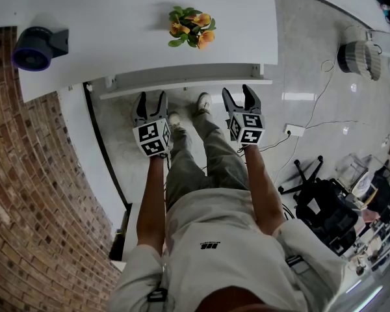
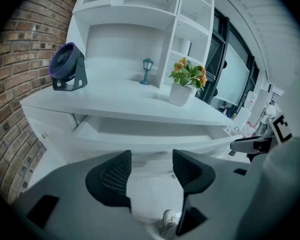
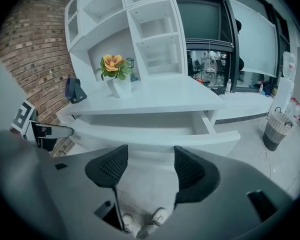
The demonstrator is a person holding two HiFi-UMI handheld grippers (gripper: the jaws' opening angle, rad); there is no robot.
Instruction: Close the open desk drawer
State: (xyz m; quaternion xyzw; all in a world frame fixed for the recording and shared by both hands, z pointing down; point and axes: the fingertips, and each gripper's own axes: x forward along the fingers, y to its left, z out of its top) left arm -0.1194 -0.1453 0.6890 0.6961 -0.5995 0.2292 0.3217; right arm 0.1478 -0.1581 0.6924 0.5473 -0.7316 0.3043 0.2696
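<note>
Drawer (image 1: 185, 87) sticks out from under the desk (image 1: 117, 38). Left gripper (image 1: 151, 97) and right gripper (image 1: 238, 93) hover just short of its front, fingers apart, holding nothing. I'd push both sides evenly so it doesn't jam.

Head looks down — gripper views share drawer (image 1: 182, 86).

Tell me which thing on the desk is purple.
The fan at the desk's left end; the lantern is teal, the flowerpot white.

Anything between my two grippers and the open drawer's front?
Nothing. In their own views the left gripper and right gripper face the drawer with only floor below the gap.
</note>
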